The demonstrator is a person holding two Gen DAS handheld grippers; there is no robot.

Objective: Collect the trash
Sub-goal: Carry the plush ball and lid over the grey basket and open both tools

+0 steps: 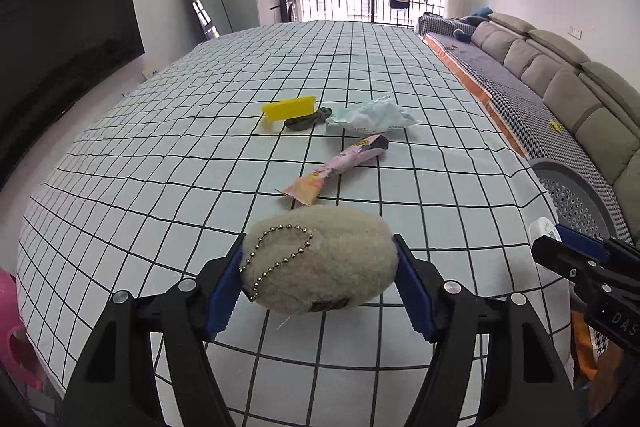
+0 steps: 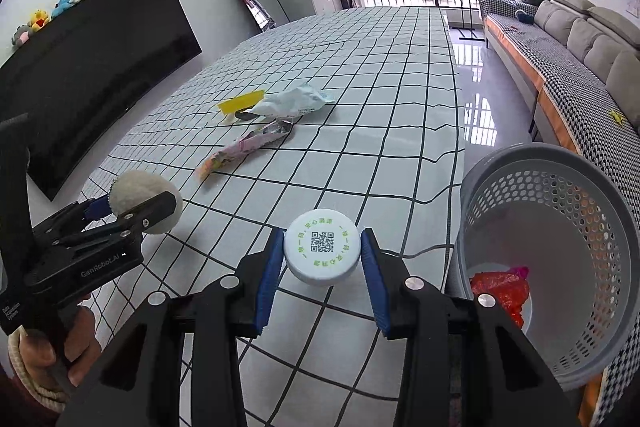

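A: Which step is in hand?

B: Carrying, I'd say. The left gripper point(image 1: 320, 279) is closed about halfway on a fuzzy ball point(image 1: 320, 261) with a bead chain; the right gripper point(image 2: 322, 263) is clamped narrowly on a white cap point(image 2: 322, 251). Both are held above the checked table point(image 2: 380, 99).

A: And next?

B: Probably swing each over the grey basket point(image 2: 552, 187) just beside the table and let go. A pink wrapper point(image 1: 340, 165), a crumpled packet point(image 1: 372, 117) and a yellow piece point(image 1: 289, 108) remain mid-table.

"genrobot.ai" on the left gripper point(image 2: 136, 211), "das" on the right gripper point(image 1: 560, 247), qr code on white cap point(image 2: 322, 251)
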